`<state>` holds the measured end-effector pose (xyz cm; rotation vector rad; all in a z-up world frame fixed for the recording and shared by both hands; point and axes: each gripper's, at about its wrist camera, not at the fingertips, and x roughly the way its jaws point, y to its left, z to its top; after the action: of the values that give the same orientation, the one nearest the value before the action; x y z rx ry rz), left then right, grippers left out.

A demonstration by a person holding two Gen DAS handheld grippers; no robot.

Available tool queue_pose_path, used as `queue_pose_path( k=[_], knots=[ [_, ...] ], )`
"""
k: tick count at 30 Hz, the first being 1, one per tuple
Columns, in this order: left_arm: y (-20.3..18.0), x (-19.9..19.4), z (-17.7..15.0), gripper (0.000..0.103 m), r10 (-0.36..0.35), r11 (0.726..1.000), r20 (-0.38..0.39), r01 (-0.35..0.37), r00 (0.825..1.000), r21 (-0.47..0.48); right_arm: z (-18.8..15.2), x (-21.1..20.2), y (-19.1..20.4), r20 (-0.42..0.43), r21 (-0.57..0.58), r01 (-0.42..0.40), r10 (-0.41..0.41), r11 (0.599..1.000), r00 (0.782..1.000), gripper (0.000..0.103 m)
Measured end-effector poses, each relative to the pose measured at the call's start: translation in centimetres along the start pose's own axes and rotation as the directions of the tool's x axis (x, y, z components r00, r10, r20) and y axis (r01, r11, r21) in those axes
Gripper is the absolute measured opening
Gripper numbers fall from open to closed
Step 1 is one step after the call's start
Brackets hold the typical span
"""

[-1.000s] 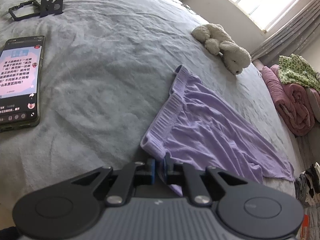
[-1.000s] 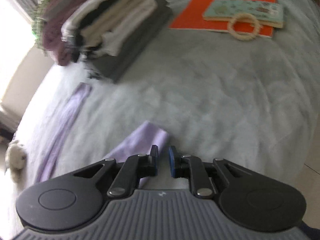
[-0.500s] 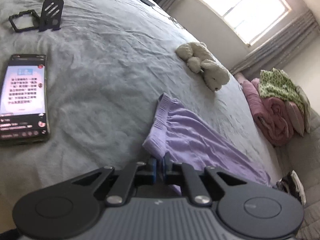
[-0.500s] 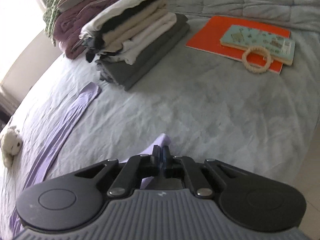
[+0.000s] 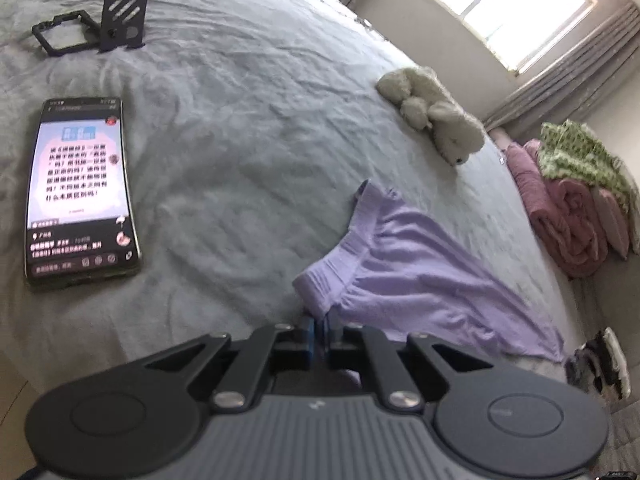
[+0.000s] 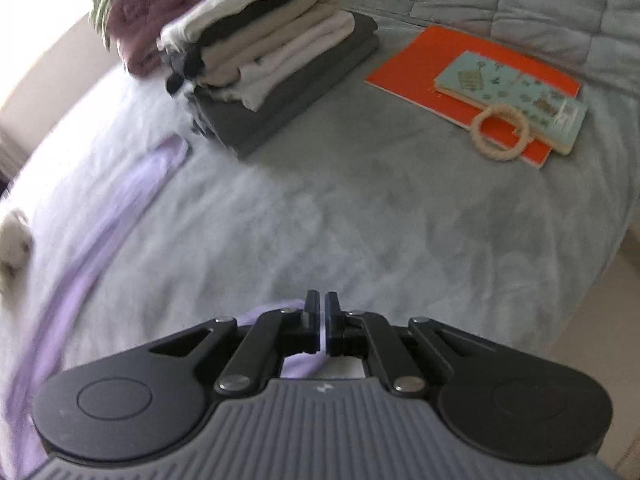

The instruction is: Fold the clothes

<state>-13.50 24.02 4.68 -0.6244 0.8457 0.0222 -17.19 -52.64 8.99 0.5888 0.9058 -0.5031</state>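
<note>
A grey bed [image 5: 240, 152] fills both wrist views. On it lies a pair of lilac shorts [image 5: 420, 276], the garment being folded.

In the left view, the left gripper [image 5: 319, 330] sits at 6 o'clock with its jaws pressed together on the near corner of the shorts' waistband. The waistband runs up toward 12 o'clock; the rest of the cloth fans out toward 4 o'clock, near the bed's edge. A lit phone [image 5: 80, 192] lies at 9 o'clock, a black stand [image 5: 120, 20] at 11 o'clock, a plush toy [image 5: 436, 120] at 1 o'clock, and rolled blankets [image 5: 568, 208] at 3 o'clock.

In the right view, the right gripper [image 6: 322, 320] is also at 6 o'clock. A second ago its jaws stood apart beside a lilac hem; now they are closed, with only a sliver between the blue pads, and lilac cloth shows just beneath them — it appears to be pinched, though the grip itself is mostly hidden. A long lilac strip trails off toward 9 o'clock. A stack of folded clothes [image 6: 272, 60] sits at 11 o'clock, with an orange book [image 6: 460, 76], a smaller book [image 6: 516, 96] and a rope ring [image 6: 500, 132] at 2 o'clock.

The left view has also shifted slightly over the last second, the shorts bunching a little closer. With both ends now seemingly held, the shorts look ready to be lifted, pulled flat and doubled over — the fold itself is not yet made.
</note>
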Motion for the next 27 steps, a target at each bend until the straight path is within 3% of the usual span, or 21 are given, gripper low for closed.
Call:
queue_pose_path(
  k=[1, 7, 9, 10, 14, 16, 18, 20, 27],
  knots=[
    [-0.3, 0.3, -0.2, 0.004, 0.015, 1.0, -0.008, -0.015, 1.0, 0.025, -0.2, 0.3, -0.2, -0.018, -0.024, 0.017, -0.017, 1.0, 1.0, 0.003],
    [-0.7, 1.1, -0.4, 0.004, 0.065, 0.995, -0.02, -0.064, 0.998, 0.078, -0.6, 1.8, 0.2, -0.027, -0.142, -0.087, 0.084, 0.986, 0.996, 0.015],
    [-0.8, 1.3, -0.4, 0.004, 0.079, 0.993, -0.017, -0.077, 0.997, 0.089, -0.1, 2.4, 1.2, -0.018, -0.215, -0.09, 0.088, 0.972, 0.996, 0.041],
    [-0.9, 1.4, -0.5, 0.004, 0.081, 0.993, -0.017, -0.079, 0.997, 0.092, 0.2, 2.9, 1.7, -0.014, -0.25, -0.083, 0.082, 0.965, 0.997, 0.045],
    [-0.9, 1.7, -0.5, 0.004, 0.088, 0.992, -0.021, -0.085, 0.996, 0.095, 0.4, 5.0, 3.2, -0.071, -0.354, -0.124, 0.105, 0.927, 0.992, 0.045],
    [-0.9, 1.8, -0.5, 0.004, 0.089, 0.991, -0.022, -0.087, 0.996, 0.1, -0.3, 5.8, 4.1, -0.088, -0.433, -0.106, 0.075, 0.895, 0.993, 0.038],
    [-1.0, 1.9, -0.6, 0.004, 0.09, 0.99, -0.022, -0.087, 0.996, 0.109, -1.2, 6.5, 5.0, -0.07, -0.519, -0.045, 0.011, 0.854, 0.998, 0.013],
    [-1.1, 1.9, -0.6, 0.004, 0.092, 0.989, -0.021, -0.089, 0.996, 0.115, -1.2, 6.4, 5.4, -0.032, -0.535, -0.012, -0.006, 0.845, 0.999, 0.001],
    [-1.3, 2.0, -1.0, 0.004, 0.111, 0.986, -0.009, -0.109, 0.994, 0.129, -1.2, 6.2, 6.7, 0.101, -0.579, 0.105, -0.057, 0.809, 0.993, 0.001]
  ],
)
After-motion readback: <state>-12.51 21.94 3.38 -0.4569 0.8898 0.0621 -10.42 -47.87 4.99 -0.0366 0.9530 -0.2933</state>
